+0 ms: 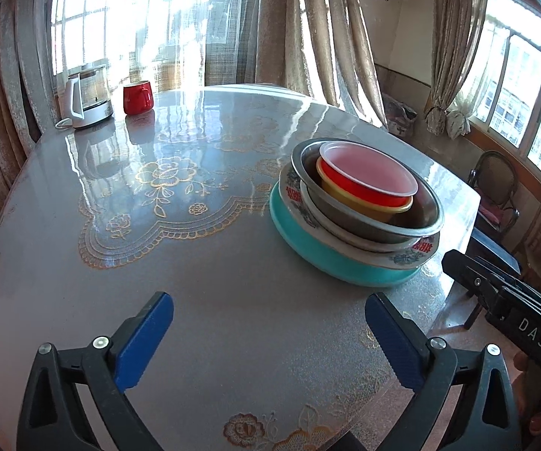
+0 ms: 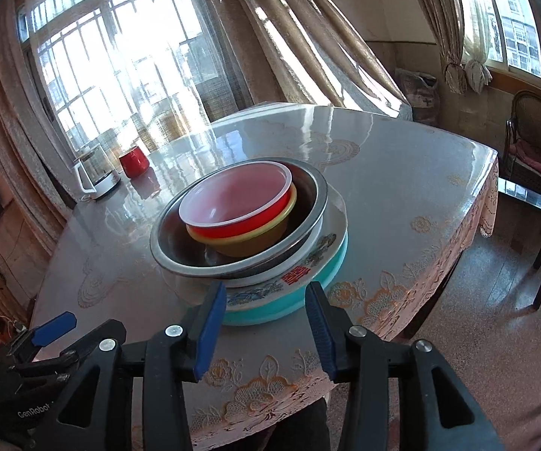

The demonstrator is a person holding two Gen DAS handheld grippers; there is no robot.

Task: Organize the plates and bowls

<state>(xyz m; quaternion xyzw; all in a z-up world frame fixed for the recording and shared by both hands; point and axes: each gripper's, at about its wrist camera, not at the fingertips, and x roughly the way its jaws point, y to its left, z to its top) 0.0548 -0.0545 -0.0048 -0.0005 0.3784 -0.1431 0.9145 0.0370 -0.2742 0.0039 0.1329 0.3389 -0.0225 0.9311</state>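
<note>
The dishes sit nested near the desk's (image 1: 202, 263) right front edge: a red bowl (image 2: 240, 203) inside a yellow bowl (image 2: 255, 240), inside a steel basin (image 2: 180, 255), on a patterned plate (image 2: 308, 263) over a teal plate (image 2: 308, 300). The right claw (image 2: 266, 330), jaws apart and empty, faces the stack head-on, just short of its rim. The left claw (image 1: 270, 342), spread wide and empty, has the stack ahead and to its right, farther off. Round and upright, the stack has no long axis.

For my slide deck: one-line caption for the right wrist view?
Open right gripper faces nested bowls stacked on plates at the table edge.
</note>
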